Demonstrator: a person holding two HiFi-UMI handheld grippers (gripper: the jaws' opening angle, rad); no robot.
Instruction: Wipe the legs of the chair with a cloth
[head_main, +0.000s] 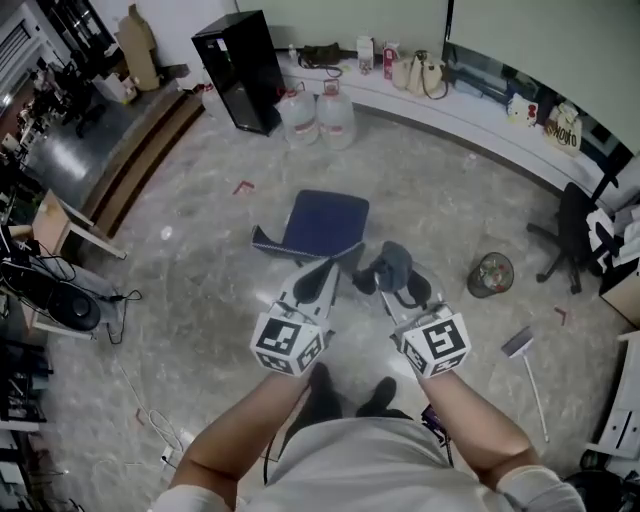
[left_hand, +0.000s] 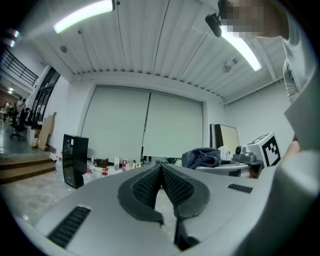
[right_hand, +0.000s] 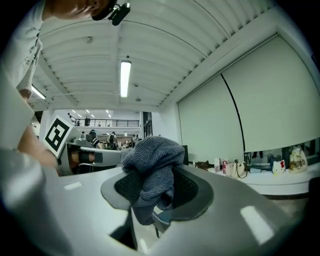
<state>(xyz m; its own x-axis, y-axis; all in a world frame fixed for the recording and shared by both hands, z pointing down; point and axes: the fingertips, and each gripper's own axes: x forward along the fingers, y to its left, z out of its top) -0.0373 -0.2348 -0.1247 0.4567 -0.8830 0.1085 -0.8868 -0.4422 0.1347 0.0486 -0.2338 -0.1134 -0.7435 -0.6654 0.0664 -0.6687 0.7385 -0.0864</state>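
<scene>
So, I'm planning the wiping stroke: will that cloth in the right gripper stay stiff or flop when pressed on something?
Probably floppy: the cloth bunches and droops where the right gripper is shut on it. Its knitted-looking surface likely grips rather than slides. It seems light: the bunch stands up above the jaws unsupported.

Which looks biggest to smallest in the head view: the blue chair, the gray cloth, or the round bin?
1. The blue chair, clearly largest.
2. The gray cloth and the round bin look about alike. The cloth is nearer the camera, so I can't rank them.
</scene>
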